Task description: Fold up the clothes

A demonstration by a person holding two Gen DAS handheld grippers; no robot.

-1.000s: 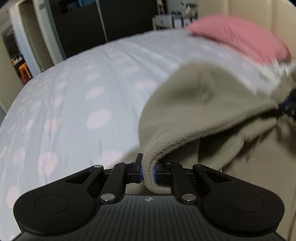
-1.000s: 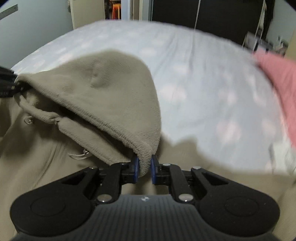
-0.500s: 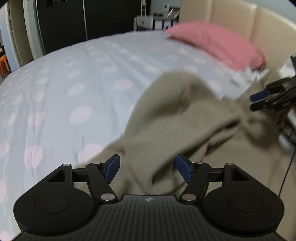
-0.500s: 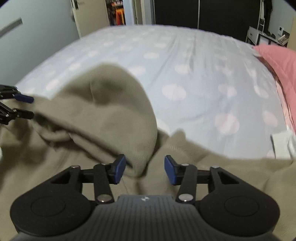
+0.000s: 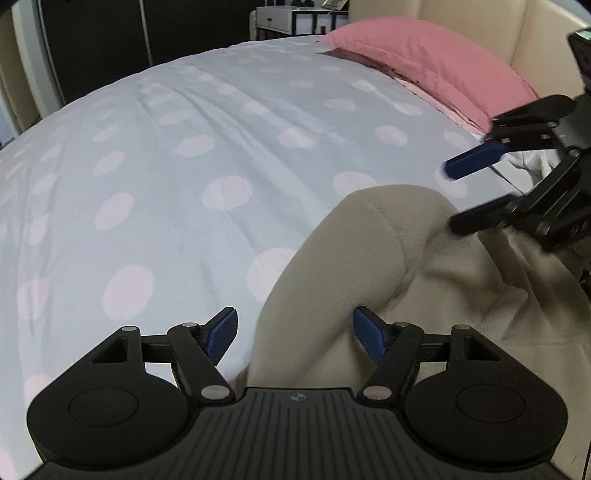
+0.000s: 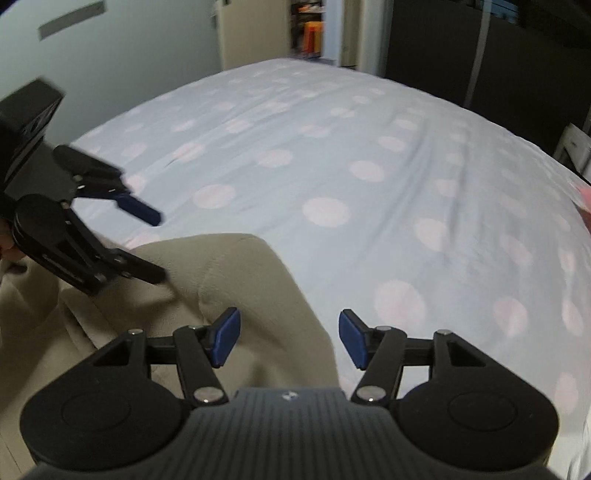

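Note:
A beige fleece hooded garment lies on the bed, its hood folded down over the body. It also shows in the right wrist view. My left gripper is open and empty, just above the hood's near edge. My right gripper is open and empty over the hood's other side. Each gripper shows in the other's view, open: the right one at the right edge, the left one at the left edge.
The bed has a pale blue cover with pink dots. A pink pillow lies at the head, before a cream headboard. A white cloth lies beside the pillow. Dark wardrobes stand beyond the bed.
Both grippers were shut on the hood's edge a second ago, holding it up. They opened, the hood dropped flat on the garment, and both grippers drew back and up.

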